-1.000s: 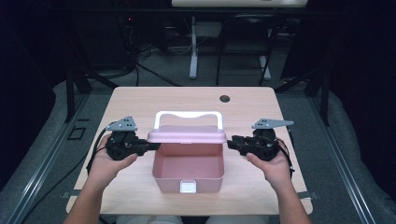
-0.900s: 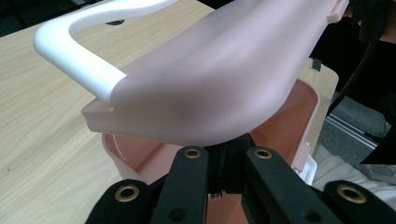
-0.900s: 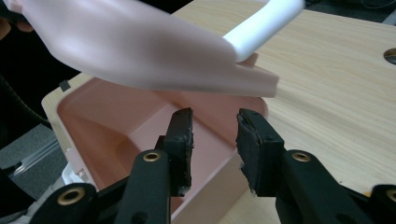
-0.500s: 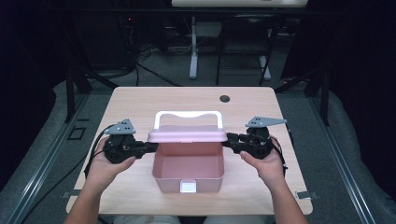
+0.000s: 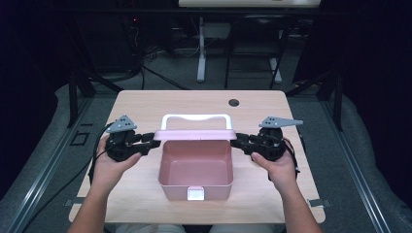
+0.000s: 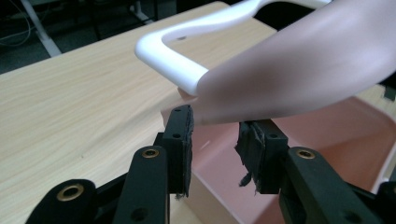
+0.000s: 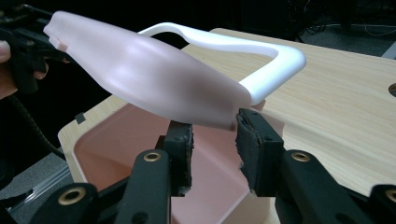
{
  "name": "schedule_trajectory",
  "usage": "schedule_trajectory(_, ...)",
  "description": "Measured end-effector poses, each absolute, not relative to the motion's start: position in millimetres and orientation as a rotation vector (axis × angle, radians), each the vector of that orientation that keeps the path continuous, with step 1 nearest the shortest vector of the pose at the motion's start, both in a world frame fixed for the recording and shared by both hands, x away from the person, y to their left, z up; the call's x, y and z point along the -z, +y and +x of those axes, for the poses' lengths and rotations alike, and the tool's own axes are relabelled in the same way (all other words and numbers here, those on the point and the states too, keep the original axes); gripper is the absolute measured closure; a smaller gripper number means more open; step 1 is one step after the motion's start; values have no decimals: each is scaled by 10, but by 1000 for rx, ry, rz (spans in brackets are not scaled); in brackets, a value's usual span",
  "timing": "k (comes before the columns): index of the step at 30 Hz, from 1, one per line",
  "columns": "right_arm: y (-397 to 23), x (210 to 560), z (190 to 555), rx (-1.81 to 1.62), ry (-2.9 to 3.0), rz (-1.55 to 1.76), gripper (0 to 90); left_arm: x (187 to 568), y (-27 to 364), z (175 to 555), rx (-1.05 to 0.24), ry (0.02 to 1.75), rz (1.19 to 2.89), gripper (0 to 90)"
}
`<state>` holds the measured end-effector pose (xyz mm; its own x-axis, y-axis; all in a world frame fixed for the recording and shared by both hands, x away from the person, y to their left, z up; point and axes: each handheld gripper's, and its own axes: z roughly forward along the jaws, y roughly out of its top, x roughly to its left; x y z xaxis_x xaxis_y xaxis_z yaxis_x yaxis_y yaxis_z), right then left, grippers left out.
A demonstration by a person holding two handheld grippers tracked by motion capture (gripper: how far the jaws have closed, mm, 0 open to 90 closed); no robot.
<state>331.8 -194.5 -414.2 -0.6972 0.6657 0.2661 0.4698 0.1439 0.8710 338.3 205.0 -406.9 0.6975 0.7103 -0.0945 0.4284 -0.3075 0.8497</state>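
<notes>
While the pink box sits near the tabletop's front edge, lid raised, both grippers stand part-open at its ends, the left's jaws just widened. Light, rigid, slippery plastic; grip the lid ends.

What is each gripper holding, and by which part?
Left gripper: nothing; its jaws have just been opening below the pink lid. Right gripper: the lid's end sits at its pads; grip unclear.

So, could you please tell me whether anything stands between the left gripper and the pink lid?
Nothing visible does. The jaws of the left gripper have just been opening. They sit right at the end of the pink lid, with its lower edge just between their tips, above the open pink box.
</notes>
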Motion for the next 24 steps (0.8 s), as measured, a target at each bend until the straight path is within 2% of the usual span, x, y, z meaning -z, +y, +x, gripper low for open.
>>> schedule_trajectory(2,-1948,4148,3323,-1581,2229,1121,659,4065,2047,3395,-368,879,1945,648)
schedule_trajectory(6,-1954,4151,3329,-1586,2224,1126,660,4030,2019,3427,-385,866,1946,727)
schedule_trajectory(13,-1940,4185,3335,-1553,2239,1140,678,3974,2016,3470,-400,871,1933,783)
schedule_trajectory(24,-1893,4311,3324,-1498,2303,1149,747,3889,2020,3549,-399,864,1928,794)
